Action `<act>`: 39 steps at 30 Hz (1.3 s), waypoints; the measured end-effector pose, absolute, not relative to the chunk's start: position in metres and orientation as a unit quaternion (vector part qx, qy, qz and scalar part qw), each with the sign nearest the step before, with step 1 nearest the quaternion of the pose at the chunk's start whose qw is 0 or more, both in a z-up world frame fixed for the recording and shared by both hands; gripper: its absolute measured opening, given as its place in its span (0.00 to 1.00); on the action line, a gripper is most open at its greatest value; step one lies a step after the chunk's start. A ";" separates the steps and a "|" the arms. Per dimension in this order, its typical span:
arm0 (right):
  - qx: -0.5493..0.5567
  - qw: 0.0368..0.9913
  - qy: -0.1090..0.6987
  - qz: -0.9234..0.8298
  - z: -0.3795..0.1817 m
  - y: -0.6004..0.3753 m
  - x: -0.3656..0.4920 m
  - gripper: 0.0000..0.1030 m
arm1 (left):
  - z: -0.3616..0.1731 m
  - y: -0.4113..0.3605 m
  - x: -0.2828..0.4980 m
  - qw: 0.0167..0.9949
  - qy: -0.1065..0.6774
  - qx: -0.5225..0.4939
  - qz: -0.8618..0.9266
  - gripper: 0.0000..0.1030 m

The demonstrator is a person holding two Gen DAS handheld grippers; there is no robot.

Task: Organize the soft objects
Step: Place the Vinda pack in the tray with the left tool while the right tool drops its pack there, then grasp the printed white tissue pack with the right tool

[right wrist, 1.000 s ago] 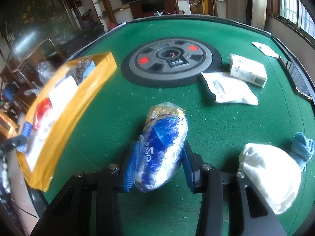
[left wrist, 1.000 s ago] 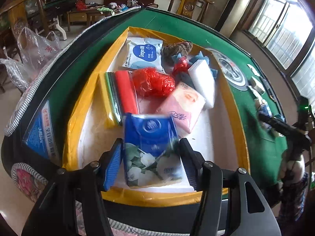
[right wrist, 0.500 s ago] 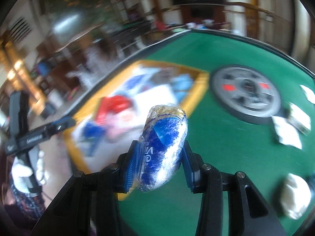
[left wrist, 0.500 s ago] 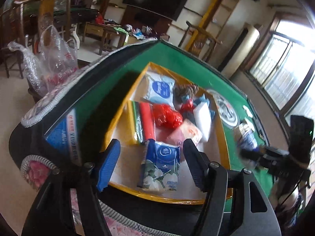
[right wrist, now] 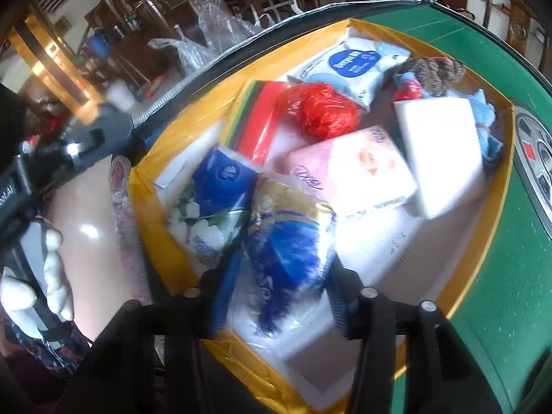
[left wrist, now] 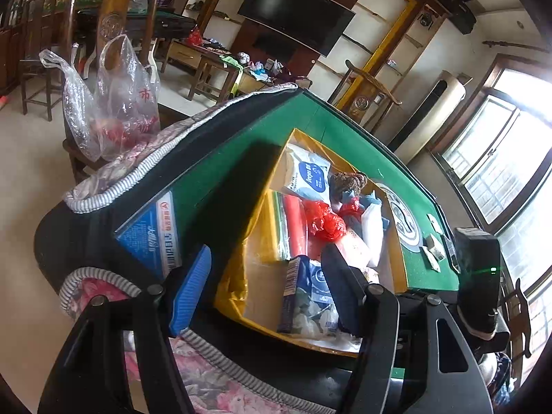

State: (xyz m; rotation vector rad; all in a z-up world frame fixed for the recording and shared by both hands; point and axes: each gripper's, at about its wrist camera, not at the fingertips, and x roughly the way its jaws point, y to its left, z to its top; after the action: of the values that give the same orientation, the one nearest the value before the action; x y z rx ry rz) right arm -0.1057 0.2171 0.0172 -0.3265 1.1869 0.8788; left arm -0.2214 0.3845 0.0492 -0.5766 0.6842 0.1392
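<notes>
Yellow-rimmed box (right wrist: 496, 207) under both of my grippers, a blue and gold pack (right wrist: 286, 241) between the right jaws.

My right gripper (right wrist: 279, 293) points down into the box and its jaws are opening, the pack between them over the white floor, just beside a blue tissue pack (right wrist: 220, 186) and a pink one (right wrist: 352, 169). My left gripper (left wrist: 265, 289) hangs at the box's near edge, jaws wide and empty, the tissue pack just beyond them.
</notes>
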 end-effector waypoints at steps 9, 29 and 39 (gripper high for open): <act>-0.131 0.789 0.447 0.401 0.072 0.162 -0.118 0.57 | 0.062 0.366 -0.220 0.910 0.311 -0.270 0.041 0.65; 0.173 0.914 0.358 0.078 0.109 -0.198 -0.046 0.99 | 0.063 0.134 -0.141 0.861 0.383 -0.204 -0.263 1.00; 0.132 0.883 0.445 0.064 0.079 -0.192 0.026 0.99 | 0.043 0.065 -0.096 0.853 0.454 -0.097 -0.238 1.00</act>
State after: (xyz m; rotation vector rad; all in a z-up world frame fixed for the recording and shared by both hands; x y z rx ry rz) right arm 0.0261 -0.1917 0.0786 0.2753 0.9262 0.1326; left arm -0.0959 0.0647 0.0426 -0.2039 0.9555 -0.5004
